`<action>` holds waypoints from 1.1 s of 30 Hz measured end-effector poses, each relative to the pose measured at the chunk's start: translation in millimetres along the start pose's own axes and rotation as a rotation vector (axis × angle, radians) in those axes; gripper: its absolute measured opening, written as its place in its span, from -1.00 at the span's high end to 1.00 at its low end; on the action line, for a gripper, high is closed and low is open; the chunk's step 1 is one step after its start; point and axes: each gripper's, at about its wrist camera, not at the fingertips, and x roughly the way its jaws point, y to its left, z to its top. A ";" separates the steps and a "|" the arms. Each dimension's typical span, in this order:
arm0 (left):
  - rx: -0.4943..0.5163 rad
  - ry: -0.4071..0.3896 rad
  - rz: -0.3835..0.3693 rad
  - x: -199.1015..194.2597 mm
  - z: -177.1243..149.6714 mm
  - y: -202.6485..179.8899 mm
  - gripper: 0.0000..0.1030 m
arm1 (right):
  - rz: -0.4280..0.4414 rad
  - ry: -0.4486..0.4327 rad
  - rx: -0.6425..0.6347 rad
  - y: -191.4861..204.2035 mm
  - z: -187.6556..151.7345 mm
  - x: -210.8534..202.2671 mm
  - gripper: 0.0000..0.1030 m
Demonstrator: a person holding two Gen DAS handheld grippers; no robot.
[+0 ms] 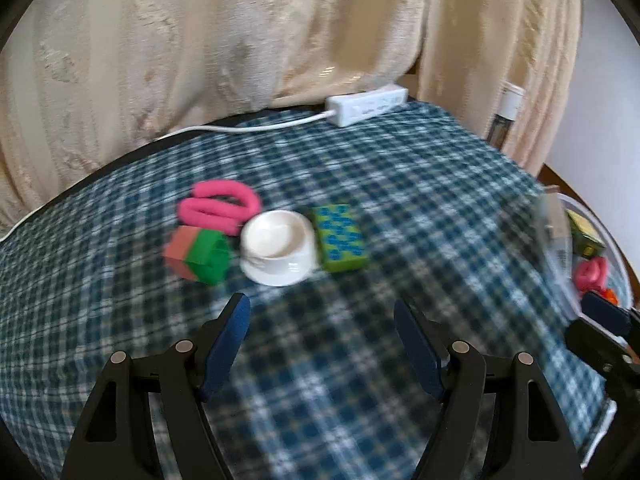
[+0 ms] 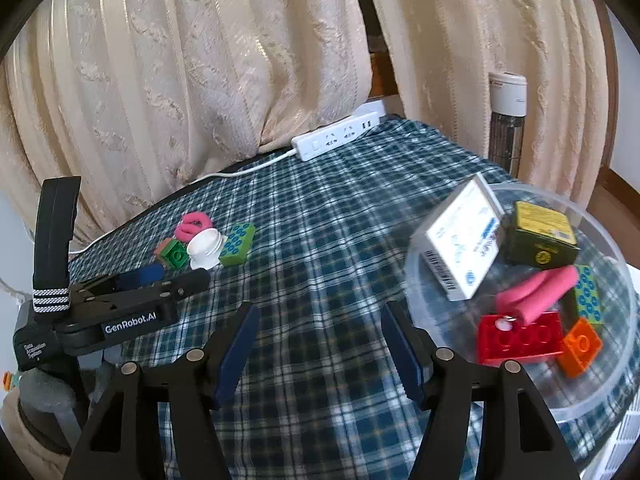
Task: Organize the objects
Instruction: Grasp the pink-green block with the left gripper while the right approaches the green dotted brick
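Near the counter's [image 2: 320,216] far left edge, a white bowl [image 1: 278,246] sits between green blocks; the clear tub [image 2: 608,376] occupies the right edge. Both tools, left [image 1: 322,344] and right [image 2: 320,344], gape empty.

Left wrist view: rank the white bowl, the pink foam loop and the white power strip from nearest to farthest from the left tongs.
1. White bowl, just ahead of the open left tongs, between the blocks.
2. Pink foam loop, behind the bowl, toward the left.
3. White power strip, at the table's far edge by the curtain.
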 end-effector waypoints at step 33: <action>-0.145 0.042 0.127 57.6 22.1 92.0 -0.46 | 0.055 0.096 -0.033 32.3 11.1 48.0 -0.31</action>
